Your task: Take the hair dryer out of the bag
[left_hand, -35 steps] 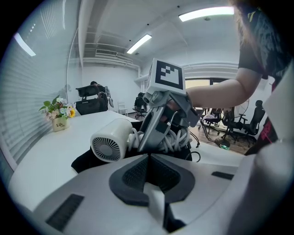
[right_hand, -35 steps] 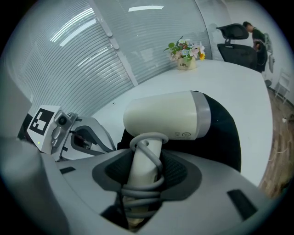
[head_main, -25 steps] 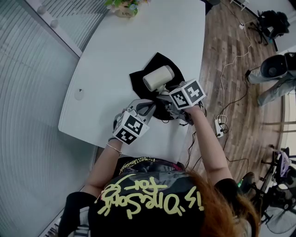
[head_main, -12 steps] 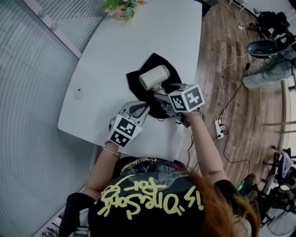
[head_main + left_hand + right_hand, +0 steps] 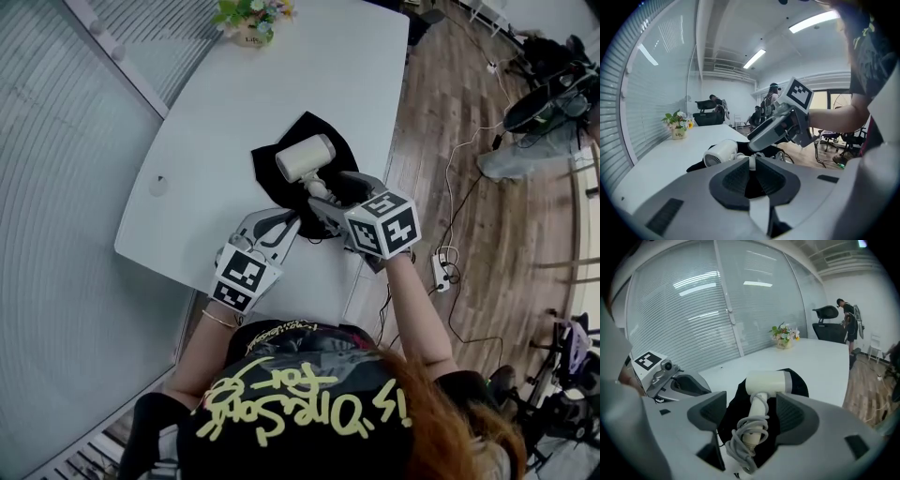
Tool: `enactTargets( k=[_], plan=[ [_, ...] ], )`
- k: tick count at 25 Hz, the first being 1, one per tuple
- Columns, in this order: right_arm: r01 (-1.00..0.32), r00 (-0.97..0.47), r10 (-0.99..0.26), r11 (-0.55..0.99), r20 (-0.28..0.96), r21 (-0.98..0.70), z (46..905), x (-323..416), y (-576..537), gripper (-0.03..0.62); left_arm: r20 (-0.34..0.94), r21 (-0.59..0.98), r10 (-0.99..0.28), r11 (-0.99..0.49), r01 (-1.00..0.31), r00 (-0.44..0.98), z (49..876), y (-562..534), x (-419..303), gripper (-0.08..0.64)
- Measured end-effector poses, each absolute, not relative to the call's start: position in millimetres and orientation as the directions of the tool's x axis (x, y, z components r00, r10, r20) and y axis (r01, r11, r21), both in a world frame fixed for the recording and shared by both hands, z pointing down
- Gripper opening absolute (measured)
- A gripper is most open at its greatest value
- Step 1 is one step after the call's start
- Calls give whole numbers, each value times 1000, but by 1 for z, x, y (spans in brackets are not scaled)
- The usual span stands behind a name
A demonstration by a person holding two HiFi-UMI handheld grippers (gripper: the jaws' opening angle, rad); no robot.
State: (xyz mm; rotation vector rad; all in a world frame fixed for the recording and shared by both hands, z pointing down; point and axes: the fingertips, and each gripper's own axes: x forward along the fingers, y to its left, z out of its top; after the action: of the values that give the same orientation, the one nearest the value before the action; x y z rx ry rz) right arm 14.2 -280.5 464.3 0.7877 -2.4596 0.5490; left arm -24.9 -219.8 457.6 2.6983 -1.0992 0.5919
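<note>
The white hair dryer [image 5: 302,157] lies on top of the flat black bag [image 5: 267,169] on the white table, its grey cord coiled round the handle [image 5: 749,434]. My right gripper [image 5: 323,202] hovers just short of the handle. Its jaws are opening and stand wide on either side of the handle in the right gripper view [image 5: 750,407], with no pad touching it. My left gripper [image 5: 281,223] is shut, its tip near the bag's near edge. In the left gripper view [image 5: 751,164] I cannot tell whether any cloth is pinched. The dryer's barrel [image 5: 721,153] shows beyond it.
A small flower pot [image 5: 248,19] stands at the table's far end. The table's right edge [image 5: 398,122] runs close beside the bag. A power strip [image 5: 438,272] and cables lie on the wooden floor. A blind-covered glass wall runs along the left.
Both grippers have drawn back from the bag and risen. The right jaws have opened wide around the dryer handle. The dryer still lies on the bag.
</note>
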Motion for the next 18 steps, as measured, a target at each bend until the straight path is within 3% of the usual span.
enactTargets(
  k=[18],
  plan=[
    [-591,-790,-581,807,198,9,358,47,-239,311,196,-50,-799,-587,-808,568,368,-208,-8,40]
  ],
)
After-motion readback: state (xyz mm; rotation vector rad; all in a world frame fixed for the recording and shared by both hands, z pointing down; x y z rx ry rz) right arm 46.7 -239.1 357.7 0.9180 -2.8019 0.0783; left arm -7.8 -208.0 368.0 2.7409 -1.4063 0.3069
